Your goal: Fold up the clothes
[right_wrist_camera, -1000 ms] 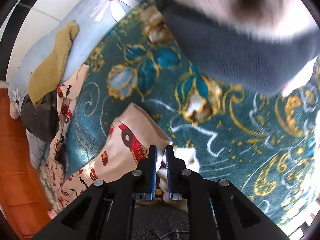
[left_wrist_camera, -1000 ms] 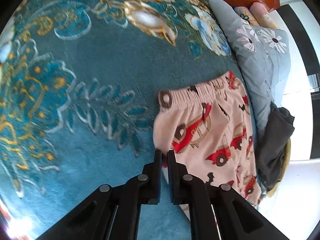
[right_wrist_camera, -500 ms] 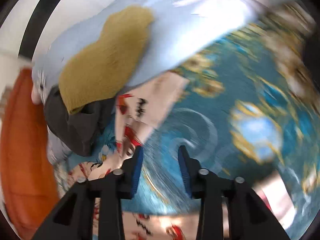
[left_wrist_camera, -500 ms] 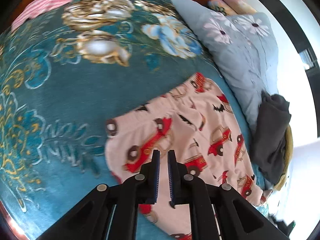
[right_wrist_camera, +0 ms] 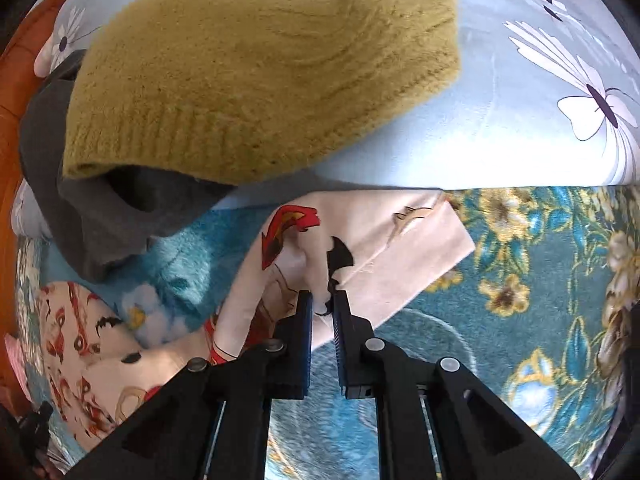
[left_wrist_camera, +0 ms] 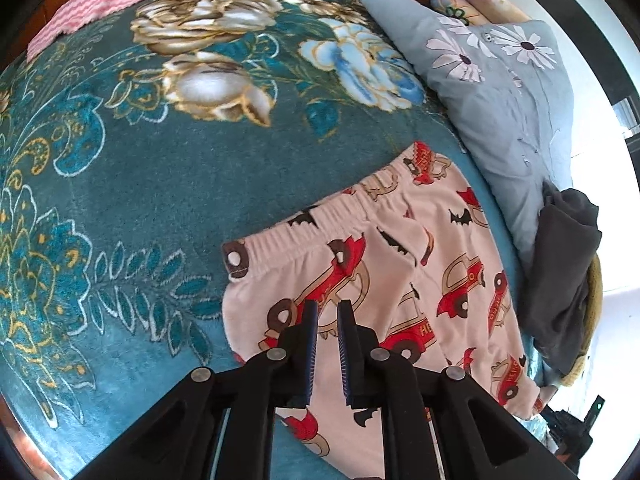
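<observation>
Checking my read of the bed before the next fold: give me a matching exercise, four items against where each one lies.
Items:
1. car-print pants
2. mustard knit sweater
3. dark grey garment
4. pink striped cloth

Places:
A. far corner of the teal blanket, by the wooden edge
B. on top of the dark grey garment
C. flat on the blanket, waistband away from the left tool
D. against the grey floral pillow

Pairs: 1-C, 2-B, 3-D, 4-A
</observation>
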`<action>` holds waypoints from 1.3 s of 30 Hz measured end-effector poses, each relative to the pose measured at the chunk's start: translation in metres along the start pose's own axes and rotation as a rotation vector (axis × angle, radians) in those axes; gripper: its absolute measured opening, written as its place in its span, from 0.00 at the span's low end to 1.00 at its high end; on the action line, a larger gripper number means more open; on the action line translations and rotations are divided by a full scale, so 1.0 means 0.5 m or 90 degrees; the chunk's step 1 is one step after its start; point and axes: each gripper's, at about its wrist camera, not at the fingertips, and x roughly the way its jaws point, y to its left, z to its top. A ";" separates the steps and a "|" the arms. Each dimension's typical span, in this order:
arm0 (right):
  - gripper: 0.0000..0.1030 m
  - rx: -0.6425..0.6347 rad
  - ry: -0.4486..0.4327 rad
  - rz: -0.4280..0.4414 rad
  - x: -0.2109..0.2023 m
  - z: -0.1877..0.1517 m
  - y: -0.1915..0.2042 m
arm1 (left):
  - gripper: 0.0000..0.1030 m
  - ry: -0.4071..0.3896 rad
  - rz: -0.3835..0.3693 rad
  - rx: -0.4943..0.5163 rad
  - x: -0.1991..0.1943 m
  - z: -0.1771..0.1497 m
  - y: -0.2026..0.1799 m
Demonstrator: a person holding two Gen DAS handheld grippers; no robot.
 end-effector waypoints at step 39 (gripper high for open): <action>0.36 0.189 -0.022 -0.030 -0.035 -0.059 -0.342 | 0.22 0.014 0.022 0.062 0.012 -0.016 -0.043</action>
